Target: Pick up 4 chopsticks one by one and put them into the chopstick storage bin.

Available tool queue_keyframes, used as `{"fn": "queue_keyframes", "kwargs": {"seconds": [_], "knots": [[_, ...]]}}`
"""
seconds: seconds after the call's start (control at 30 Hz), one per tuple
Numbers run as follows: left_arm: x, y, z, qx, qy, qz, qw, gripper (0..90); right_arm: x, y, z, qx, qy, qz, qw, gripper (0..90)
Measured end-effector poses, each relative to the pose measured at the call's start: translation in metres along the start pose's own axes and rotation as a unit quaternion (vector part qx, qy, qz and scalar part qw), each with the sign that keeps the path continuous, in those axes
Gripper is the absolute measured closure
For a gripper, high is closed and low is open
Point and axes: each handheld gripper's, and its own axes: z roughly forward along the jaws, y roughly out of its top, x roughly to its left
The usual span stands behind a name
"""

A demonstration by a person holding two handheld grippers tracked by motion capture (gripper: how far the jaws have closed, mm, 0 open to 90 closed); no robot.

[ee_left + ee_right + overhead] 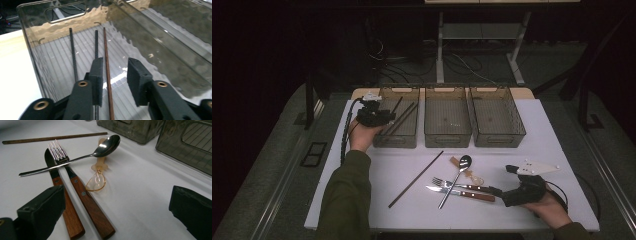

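My left fingers stand parted around the brown chopstick lying in the far-left bin, my right fingers wide and empty, so lifting carelessly could drag it out.

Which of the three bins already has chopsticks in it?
The left bin, the one the left gripper hangs over. Thin dark sticks lie inside it; the middle bin and right bin hold no sticks.

White worktop carries three bins along the back. Nearer lie a chopstick, spoon, fork, knife, and a small clear scoop.
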Motion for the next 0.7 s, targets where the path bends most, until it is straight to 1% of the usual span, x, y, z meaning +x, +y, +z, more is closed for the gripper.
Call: {"fn": "queue_keyframes", "kwargs": {"seconds": [0.07,0.17,0.23,0.3,0.37,0.4,0.47,0.53,0.7], "knots": [[-0.003,-0.002,-0.004,-0.007,-0.01,-0.006,0.9999,59.5,0.0,0.0,0.0,0.0,0.0,0.0,1.0,0.8],[-0.007,-0.004,-0.012,-0.015,-0.026,-0.011,0.9995,57.0,0.0,0.0,0.0,0.0,0.0,-0.001,1.0,0.8],[-0.011,-0.007,-0.017,-0.016,-0.033,-0.009,0.9993,55.3,0.0,0.0,0.0,0.001,0.0,-0.001,1.0,0.8],[-0.015,-0.008,-0.021,-0.015,-0.036,-0.001,0.9993,53.6,0.0,0.0,0.0,0.001,0.0,-0.001,1.0,0.8],[-0.021,-0.01,-0.025,-0.013,-0.042,0.0,0.999,52.0,0.0,0.0,0.0,0.0,-0.001,-0.001,1.0,0.8],[-0.024,-0.011,-0.028,-0.013,-0.045,0.004,0.9989,50.8,0.0,0.0,0.0,0.001,-0.002,-0.001,1.0,0.8],[-0.029,-0.012,-0.03,-0.015,-0.055,0.006,0.9983,50.0,0.0,0.0,0.0,0.001,-0.002,-0.001,1.0,0.8],[-0.037,-0.013,-0.033,-0.012,-0.065,0.013,0.9977,47.1,0.001,0.0,0.0,0.001,-0.002,-0.001,1.0,0.8],[-0.052,-0.02,-0.04,-0.013,-0.08,0.02,0.9965,45.5,0.0,0.0,0.0,0.0,-0.002,0.0,1.0,0.8]]}}
